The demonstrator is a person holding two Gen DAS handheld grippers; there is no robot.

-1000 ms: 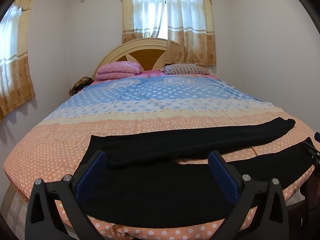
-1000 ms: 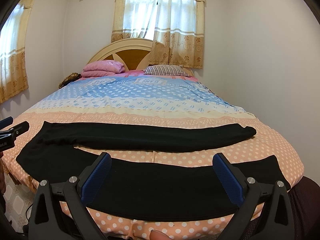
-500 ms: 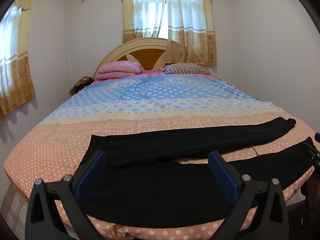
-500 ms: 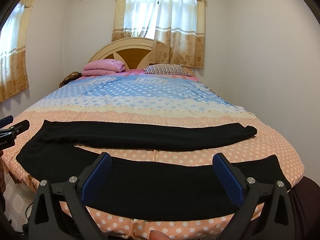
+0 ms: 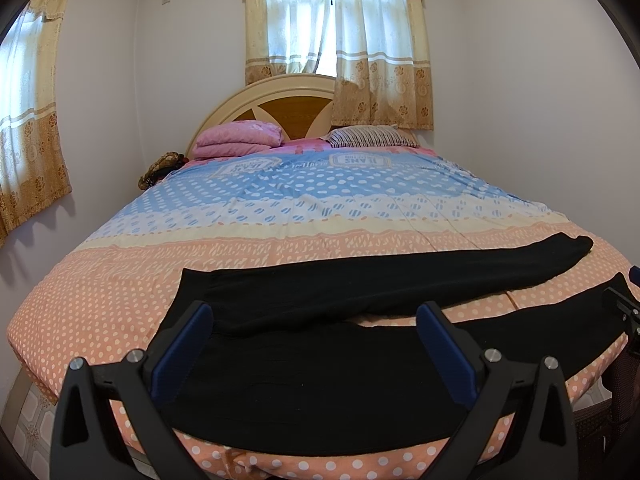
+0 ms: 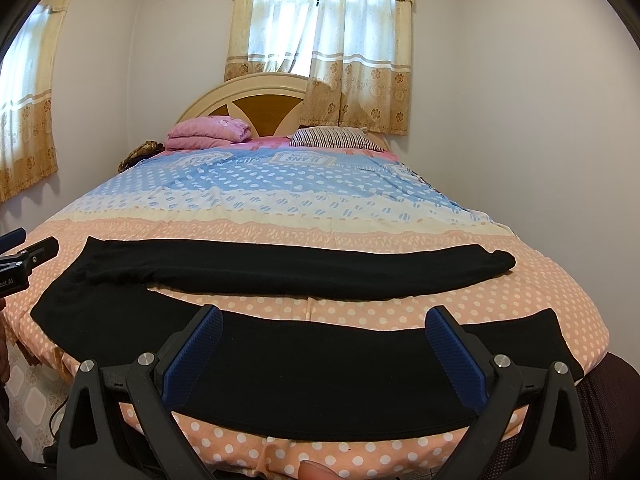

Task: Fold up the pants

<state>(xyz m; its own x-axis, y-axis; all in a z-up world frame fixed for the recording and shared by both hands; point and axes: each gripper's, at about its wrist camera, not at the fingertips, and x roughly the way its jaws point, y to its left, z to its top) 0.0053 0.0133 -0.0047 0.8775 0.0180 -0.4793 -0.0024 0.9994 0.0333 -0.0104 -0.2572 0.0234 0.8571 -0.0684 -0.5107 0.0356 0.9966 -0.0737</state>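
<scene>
The black pants (image 5: 320,344) lie spread across the foot of the bed (image 5: 304,216), a soft, matte knit with no sheen. The waist end sits toward 9 o'clock and both legs run out toward 3 o'clock, parted in a long narrow V; the far leg tapers to a rounded cuff, the near leg follows the mattress edge. Under them the bedspread is peach cotton with white dots, giving way to cream and then blue dotted bands toward 12 o'clock.

The left gripper (image 5: 314,344) hovers over the waist end, jaws wide apart, blue ribbed pads facing each other, holding nothing. The right gripper (image 6: 322,346) hovers over the near leg, jaws equally wide apart and empty.

At 12 o'clock stand an arched cream and wood headboard (image 5: 276,100), a folded pink blanket (image 5: 236,138), a striped pillow (image 5: 370,137) and a window with beige floral curtains (image 5: 340,40); the walls are plain white.

The left view alone shows the right gripper's tip at its 3 o'clock edge. The right view shows the left gripper's tip at 9 o'clock and a fingertip (image 6: 316,470) at 6 o'clock.
</scene>
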